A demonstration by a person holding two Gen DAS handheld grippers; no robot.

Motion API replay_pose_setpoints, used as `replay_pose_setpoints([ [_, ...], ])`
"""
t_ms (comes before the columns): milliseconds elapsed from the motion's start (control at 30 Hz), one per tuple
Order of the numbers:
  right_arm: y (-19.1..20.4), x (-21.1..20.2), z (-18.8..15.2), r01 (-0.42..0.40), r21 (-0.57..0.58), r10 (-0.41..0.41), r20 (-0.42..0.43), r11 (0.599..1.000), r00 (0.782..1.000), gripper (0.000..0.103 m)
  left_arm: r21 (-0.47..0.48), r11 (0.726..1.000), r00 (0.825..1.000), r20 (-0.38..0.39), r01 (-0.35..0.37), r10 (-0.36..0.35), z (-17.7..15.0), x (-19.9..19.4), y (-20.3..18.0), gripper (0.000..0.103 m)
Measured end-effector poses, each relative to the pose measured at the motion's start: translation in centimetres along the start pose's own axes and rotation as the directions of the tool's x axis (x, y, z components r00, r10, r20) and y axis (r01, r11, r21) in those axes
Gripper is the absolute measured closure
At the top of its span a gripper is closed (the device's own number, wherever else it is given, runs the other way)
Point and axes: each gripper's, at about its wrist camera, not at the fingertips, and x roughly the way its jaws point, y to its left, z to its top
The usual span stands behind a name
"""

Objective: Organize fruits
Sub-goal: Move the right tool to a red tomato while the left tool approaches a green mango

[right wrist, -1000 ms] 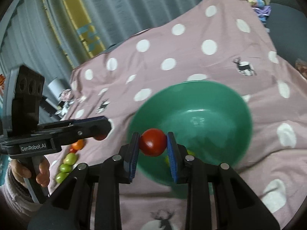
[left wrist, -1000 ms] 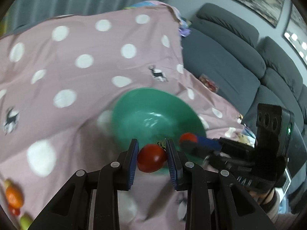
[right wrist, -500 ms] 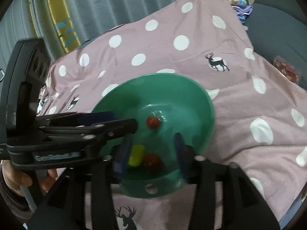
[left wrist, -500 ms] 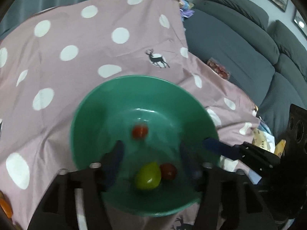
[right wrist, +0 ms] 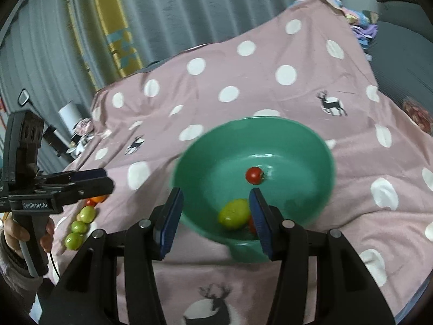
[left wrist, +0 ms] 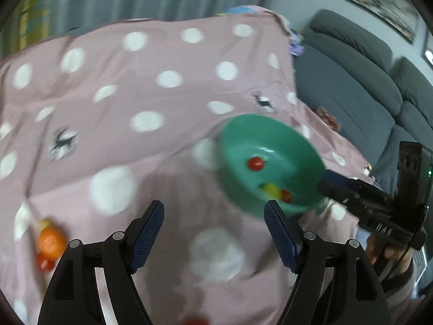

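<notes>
Both sets of fingers stand apart with nothing between them: the left gripper (left wrist: 213, 230) has just been opening wider over bare cloth, and the right gripper (right wrist: 216, 216) is parted above the near rim of the green bowl (right wrist: 319, 146). Two cherry tomatoes lie in the bowl, one (right wrist: 254, 175) near the middle and another (left wrist: 286, 195) at the near wall beside a yellow-green fruit (right wrist: 234, 214). By the look of it the step in hand is fetching the next fruit. The loose ones lie at about 8 o'clock in the left wrist view: an orange fruit (left wrist: 51, 241) with a small red one (left wrist: 45, 264) touching it, and in the right wrist view three green fruits (right wrist: 79, 223) in a short row beside them. The left gripper is the nearer and should probably swing that way, come down with its fingers straddling a single fruit, and close gently, since these are small, round and likely to roll or bruise. The fruits crowd each other, so a finger could nudge a neighbour away. The surface is covered by a pink polka-dot cloth (right wrist: 257, 62) with wrinkles that could catch a fingertip. A grey sofa (left wrist: 351, 81) stands at 2 o'clock, curtains (right wrist: 189, 5) at 12, both well clear.
</notes>
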Motion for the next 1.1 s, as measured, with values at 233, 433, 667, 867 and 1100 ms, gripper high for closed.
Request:
replay_pose_setpoints([
  [233, 3.7, 0.9, -0.6, -0.074, -0.058, 0.071, -0.046, 0.996, 0.996, 0.051, -0.188, 0.975, 0.991, 0.042, -0.115, 0.125, -4.3, -6.6, 7.8, 0.027],
  [433, 6.2, 1.6, -1.0, -0.119, -0.102, 0.111, -0.079, 0.988, 0.991, 0.051, -0.279, 0.941, 0.978, 0.031, -0.190, 0.207, -7.9, -10.0, 11.5, 0.027],
  [667, 8.5, 2.6, -1.7, -0.178, -0.126, 0.161, -0.134, 0.976, 0.978, 0.051, -0.225, 0.940, 0.965, -0.010, -0.258, 0.262, -10.7, -10.4, 11.6, 0.027],
  [867, 10.6, 3.6, -2.5, -0.209, -0.153, 0.181, -0.182, 0.966, 0.967, 0.051, -0.167, 0.954, 0.969, -0.036, -0.248, 0.245, -11.9, -9.4, 10.7, 0.027],
  [1100, 12.2, 4.9, -2.9, -0.243, -0.168, 0.201, -0.233, 0.955, 0.952, 0.051, -0.137, 0.965, 0.975, -0.052, -0.223, 0.218, -12.7, -8.7, 10.3, 0.027],
])
